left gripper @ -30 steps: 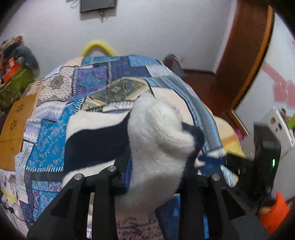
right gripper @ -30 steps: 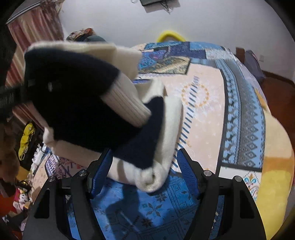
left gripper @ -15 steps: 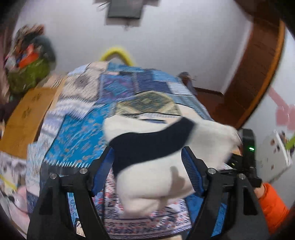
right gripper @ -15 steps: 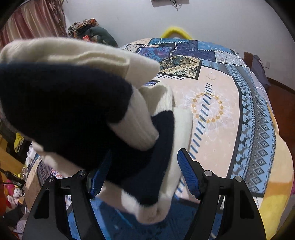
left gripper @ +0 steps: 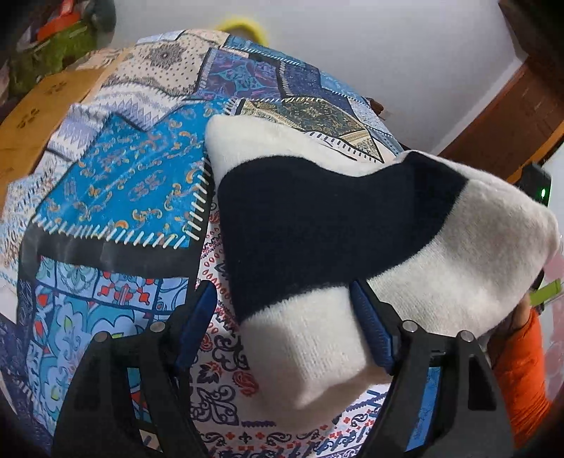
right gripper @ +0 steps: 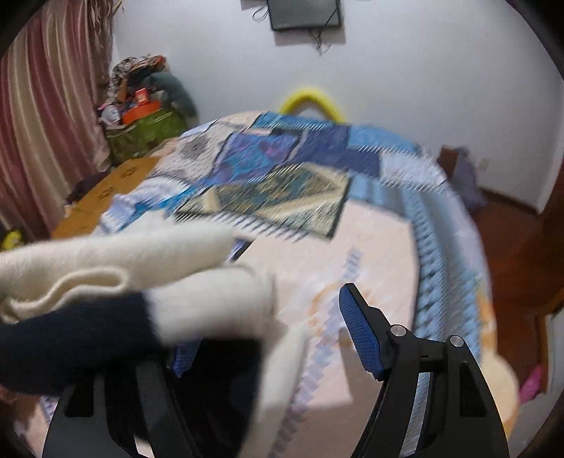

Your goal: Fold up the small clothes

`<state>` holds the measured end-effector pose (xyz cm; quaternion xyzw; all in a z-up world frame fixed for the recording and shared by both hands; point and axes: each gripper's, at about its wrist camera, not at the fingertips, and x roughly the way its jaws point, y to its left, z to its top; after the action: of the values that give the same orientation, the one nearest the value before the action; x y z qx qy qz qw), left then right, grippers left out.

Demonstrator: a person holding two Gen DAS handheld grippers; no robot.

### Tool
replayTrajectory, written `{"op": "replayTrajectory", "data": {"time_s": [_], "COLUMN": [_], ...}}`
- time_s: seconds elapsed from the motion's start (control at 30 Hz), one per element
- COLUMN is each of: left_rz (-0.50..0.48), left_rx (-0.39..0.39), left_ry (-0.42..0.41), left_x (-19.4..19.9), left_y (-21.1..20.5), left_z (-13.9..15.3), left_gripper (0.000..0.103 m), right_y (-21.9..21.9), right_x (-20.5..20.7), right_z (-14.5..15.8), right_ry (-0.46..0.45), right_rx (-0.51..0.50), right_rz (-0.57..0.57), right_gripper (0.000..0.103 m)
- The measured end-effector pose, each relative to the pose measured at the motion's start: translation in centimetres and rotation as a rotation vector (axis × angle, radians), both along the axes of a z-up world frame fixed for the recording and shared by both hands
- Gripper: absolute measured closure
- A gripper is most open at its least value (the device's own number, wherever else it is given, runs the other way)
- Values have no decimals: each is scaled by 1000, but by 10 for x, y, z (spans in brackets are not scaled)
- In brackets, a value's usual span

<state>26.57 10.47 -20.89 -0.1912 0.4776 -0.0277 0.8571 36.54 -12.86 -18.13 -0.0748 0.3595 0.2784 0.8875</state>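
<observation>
We are setting the folded sweater (left gripper: pixel 338 229) onto the bed (left gripper: pixel 116 183): left gripper (left gripper: pixel 285 334) opening around it, right gripper (right gripper: pixel 268 338) wide (next, withdrawing cleanly).

One cream-and-navy knitted garment (left gripper: pixel 328 239), partly between the left gripper (left gripper: pixel 283 327) fingers; one patchwork bedspread (left gripper: pixel 116 183) beneath it; one yellow hoop (right gripper: pixel 312 100) far ahead of the right gripper (right gripper: pixel 268 338); one wall screen (right gripper: pixel 305 14) above that; two grippers in all

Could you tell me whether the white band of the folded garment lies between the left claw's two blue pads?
Yes, the garment's white band sits between the blue pads of the left claw.
</observation>
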Motion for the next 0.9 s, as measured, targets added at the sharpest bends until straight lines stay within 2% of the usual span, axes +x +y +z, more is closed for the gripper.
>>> {"op": "replayTrajectory", "data": {"time_s": [0.1, 0.17, 0.3, 0.37, 0.5, 0.7, 0.83, 0.9], "left_rz": [-12, -17, -33, -41, -45, -36, -79, -103], "left_rx": [23, 20, 36, 85, 148, 191, 194, 196], "left_ry": [-7, -5, -7, -26, -75, -108, -84, -63], "left_x": [-3, -4, -7, -12, -28, -59, -73, -73], "left_y": [-2, -3, -9, -14, -15, -3, -6, -12], "left_z": [2, 2, 7, 15, 30, 43, 33, 26], "left_gripper": [24, 24, 25, 25, 25, 25, 25, 26], "right_y": [-9, -21, -36, -36, -29, -15, -9, -7], "right_x": [1, -1, -8, -20, -52, -85, -88, -89], "right_z": [13, 25, 41, 46, 51, 43, 30, 22], "right_ry": [-65, -75, 6, 61, 80, 116, 159, 188], "right_rx": [-16, 29, 113, 130, 120, 150, 177, 180], "right_rz": [-61, -89, -68, -22, 57, 139, 139, 140], "right_gripper": [33, 33, 31, 26, 26, 26, 26, 34]}}
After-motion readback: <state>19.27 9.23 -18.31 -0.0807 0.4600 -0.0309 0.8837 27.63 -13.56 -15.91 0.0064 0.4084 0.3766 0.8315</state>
